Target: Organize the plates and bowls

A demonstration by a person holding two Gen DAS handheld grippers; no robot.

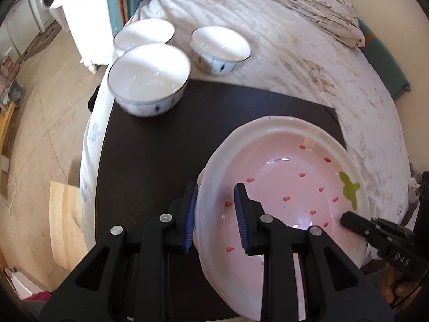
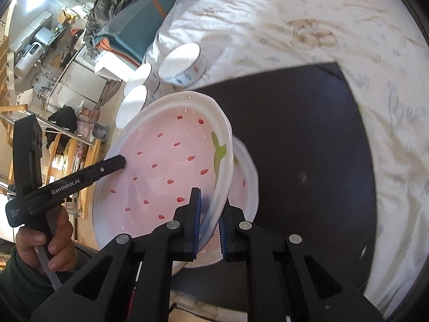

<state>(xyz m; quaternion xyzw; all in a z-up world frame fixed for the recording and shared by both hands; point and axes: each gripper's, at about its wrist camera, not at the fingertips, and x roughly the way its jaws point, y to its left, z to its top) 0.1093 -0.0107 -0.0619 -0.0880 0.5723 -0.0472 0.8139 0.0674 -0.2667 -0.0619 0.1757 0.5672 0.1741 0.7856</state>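
A strawberry plate [image 1: 289, 187] is gripped at opposite rims by both tongs.
The left tongs [image 1: 215, 218] and right tongs [image 2: 209, 226] are clenched on it above a black mat [image 1: 150, 145]; beyond, three bowls [image 1: 148, 79] are seen on the bed [image 1: 281, 53].
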